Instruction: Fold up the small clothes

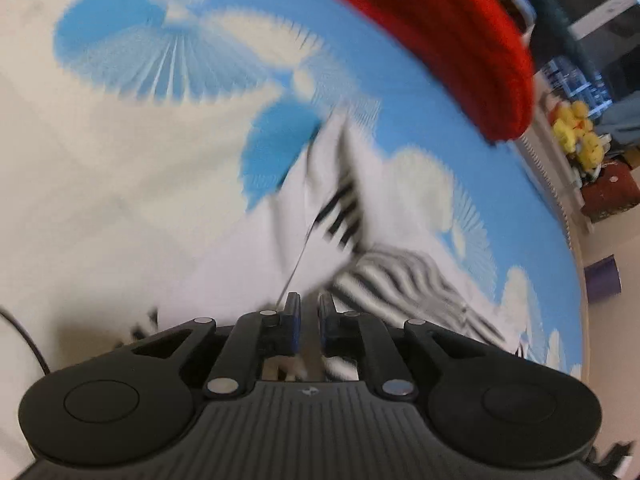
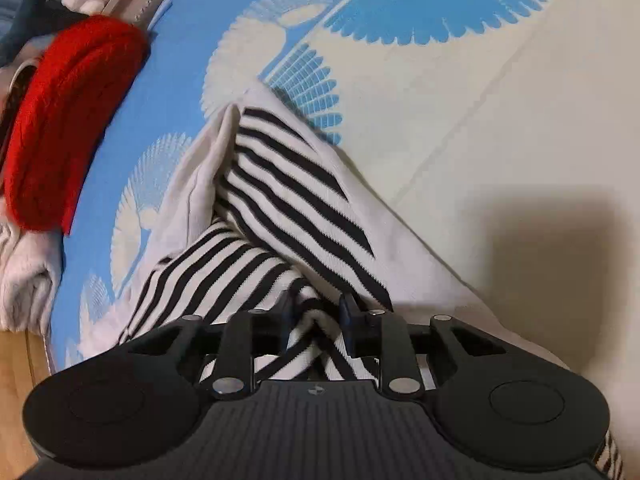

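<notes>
A small white garment with black stripes [image 2: 280, 184] lies crumpled on a blue-and-cream patterned bedsheet [image 2: 480, 100]. My right gripper [image 2: 318, 308] stands over its near end, jaws partly apart, a bunch of striped fabric lying loosely between them. In the left wrist view the same garment [image 1: 340, 200] stretches away from my left gripper [image 1: 309, 308]. That gripper's jaws are nearly together, pinching a white edge of the fabric. The picture there is blurred.
A red knitted garment [image 1: 448, 40] lies at the far edge of the bed, also seen as a red roll [image 2: 68, 120]. A pale cloth pile [image 2: 24, 272] sits by the bed edge above wooden floor [image 2: 16, 380]. Yellow plush toys [image 1: 576, 128] are off the bed.
</notes>
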A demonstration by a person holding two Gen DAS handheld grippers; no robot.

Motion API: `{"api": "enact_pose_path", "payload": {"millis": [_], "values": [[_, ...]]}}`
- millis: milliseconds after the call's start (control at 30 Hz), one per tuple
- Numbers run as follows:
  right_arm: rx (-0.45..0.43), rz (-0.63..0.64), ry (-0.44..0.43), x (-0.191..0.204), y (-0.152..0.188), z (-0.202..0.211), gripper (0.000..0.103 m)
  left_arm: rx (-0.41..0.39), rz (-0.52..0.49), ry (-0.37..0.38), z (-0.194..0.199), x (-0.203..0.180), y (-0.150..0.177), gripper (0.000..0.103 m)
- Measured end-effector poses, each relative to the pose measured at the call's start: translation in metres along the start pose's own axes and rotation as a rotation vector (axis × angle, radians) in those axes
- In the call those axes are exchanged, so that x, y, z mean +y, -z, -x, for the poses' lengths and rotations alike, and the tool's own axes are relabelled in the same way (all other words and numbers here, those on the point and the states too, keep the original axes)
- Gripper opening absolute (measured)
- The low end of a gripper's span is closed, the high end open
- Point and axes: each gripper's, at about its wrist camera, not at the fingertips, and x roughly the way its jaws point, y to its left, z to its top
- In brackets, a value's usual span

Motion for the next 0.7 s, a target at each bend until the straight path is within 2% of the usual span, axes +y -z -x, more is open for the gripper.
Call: {"api": "enact_pose_path", "payload": {"millis": [33, 100, 167, 267, 300, 333, 367, 400, 433, 467, 500, 567, 633, 700], "values": [[-0.031, 0.061, 0.017, 0.011, 0.001, 0.006, 0.030, -0.041, -0.034, 0.022, 0.008, -0.007, -0.002, 0.008], [-0.152, 0.205, 0.042, 0.037, 0.007, 0.024, 0.038, -0.089, -0.110, 0.112, 0.019, -0.021, -0.002, 0.008], [-0.271, 0.274, 0.034, 0.051, 0.016, 0.043, 0.042, -0.076, -0.165, 0.169, 0.021, -0.031, 0.004, 0.008], [-0.332, 0.344, -0.040, 0.061, 0.021, 0.055, 0.042, -0.003, -0.185, 0.160, 0.008, -0.033, 0.011, 0.008], [-0.328, 0.366, -0.062, 0.065, 0.023, 0.052, 0.042, 0.038, -0.173, 0.125, -0.003, -0.031, 0.015, 0.008], [-0.300, 0.384, -0.089, 0.067, 0.024, 0.045, 0.048, 0.080, -0.164, 0.068, -0.013, -0.027, 0.016, 0.008], [-0.240, 0.393, -0.112, 0.068, 0.020, 0.031, 0.052, 0.114, -0.155, 0.003, -0.023, -0.022, 0.019, 0.008], [-0.144, 0.398, -0.110, 0.067, 0.019, 0.014, 0.055, 0.143, -0.143, -0.072, -0.032, -0.015, 0.021, 0.008], [-0.059, 0.401, -0.045, 0.065, 0.019, -0.003, 0.053, 0.153, -0.125, -0.107, -0.037, -0.010, 0.021, 0.005], [-0.031, 0.402, 0.031, 0.062, 0.021, -0.013, 0.050, 0.149, -0.102, -0.095, -0.036, -0.006, 0.018, 0.005], [-0.038, 0.406, 0.069, 0.059, 0.023, -0.018, 0.045, 0.141, -0.097, -0.084, -0.031, -0.007, 0.015, 0.006], [-0.066, 0.427, 0.067, 0.066, 0.024, -0.014, 0.047, 0.085, -0.155, -0.059, -0.015, -0.016, 0.010, 0.007], [-0.114, 0.474, 0.028, 0.076, 0.028, -0.004, 0.048, 0.036, -0.222, -0.009, 0.000, -0.027, 0.009, 0.009], [-0.135, 0.511, -0.002, 0.079, 0.031, 0.003, 0.053, 0.048, -0.245, 0.008, 0.005, -0.027, 0.014, 0.020]]}}
